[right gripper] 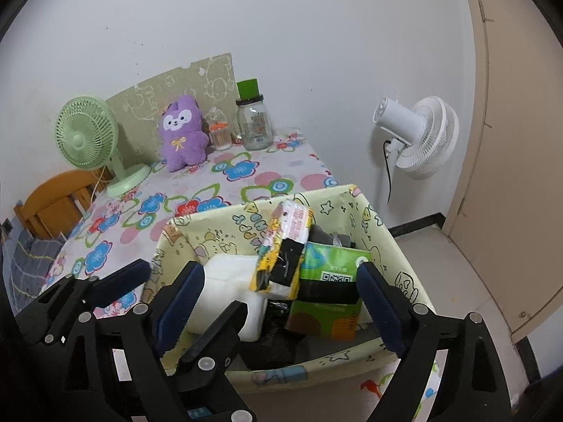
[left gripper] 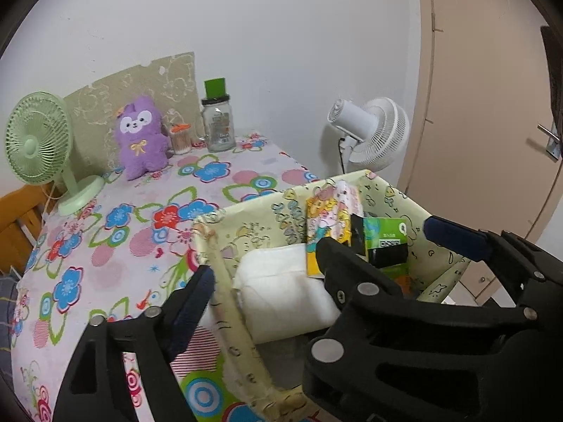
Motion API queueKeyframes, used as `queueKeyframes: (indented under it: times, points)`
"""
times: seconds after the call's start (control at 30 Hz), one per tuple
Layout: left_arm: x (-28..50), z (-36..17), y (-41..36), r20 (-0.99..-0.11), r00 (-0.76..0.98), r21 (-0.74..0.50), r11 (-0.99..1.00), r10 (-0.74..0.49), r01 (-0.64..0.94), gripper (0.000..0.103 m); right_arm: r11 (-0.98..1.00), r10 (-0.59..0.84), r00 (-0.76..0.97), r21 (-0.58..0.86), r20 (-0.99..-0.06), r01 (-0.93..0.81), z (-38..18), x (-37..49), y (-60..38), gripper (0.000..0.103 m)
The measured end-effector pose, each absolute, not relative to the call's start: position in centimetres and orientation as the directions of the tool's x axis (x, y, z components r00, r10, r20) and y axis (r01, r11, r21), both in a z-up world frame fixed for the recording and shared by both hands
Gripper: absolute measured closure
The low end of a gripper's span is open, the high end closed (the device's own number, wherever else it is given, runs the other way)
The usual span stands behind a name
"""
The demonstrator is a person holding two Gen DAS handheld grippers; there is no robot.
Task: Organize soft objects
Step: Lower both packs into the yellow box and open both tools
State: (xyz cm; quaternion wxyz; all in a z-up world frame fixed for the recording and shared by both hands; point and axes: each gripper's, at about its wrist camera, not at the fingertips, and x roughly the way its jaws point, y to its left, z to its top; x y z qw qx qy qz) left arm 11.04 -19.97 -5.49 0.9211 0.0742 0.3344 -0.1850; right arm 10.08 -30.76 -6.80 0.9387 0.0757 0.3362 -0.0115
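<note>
Both tongs are spread wide, with nothing pinched: the left tongs (left gripper: 316,253) straddle the near-left wall of the storage box (right gripper: 404,263), the right tongs (right gripper: 278,277) hover over it. Tissue packs (right gripper: 330,274) are already stowed inside. The purple plush (left gripper: 140,137) is left on the surface (left gripper: 116,246). A dark folded item behind the green pack is shown only in the right view.

The yellow fabric bin (left gripper: 267,211) (right gripper: 383,246) is looked down into at close range from both wrist cameras, the left set further left. The flowered table (left gripper: 116,246) (right gripper: 225,186) and wall are shared.
</note>
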Motion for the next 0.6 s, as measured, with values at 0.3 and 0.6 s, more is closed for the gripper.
queueKeyframes:
  times: [0.3, 0.6]
  points:
    - [9.8, -4.0, -17.7, -0.609, 0.744, 0.022, 0.932, -0.274, 0.362, 0.013, 0.99, 0.034, 0.797, 0.129, -0.604, 0.055, -5.2, 9.1, -28.7, 0.01]
    - [8.3, -2.8, -15.0, -0.576, 0.775, 0.023, 0.942, -0.261, 0.334, 0.011, 0.993, 0.04, 0.822, 0.111, -0.569, 0.028, -3.7, 7.6, -26.1, 0.007]
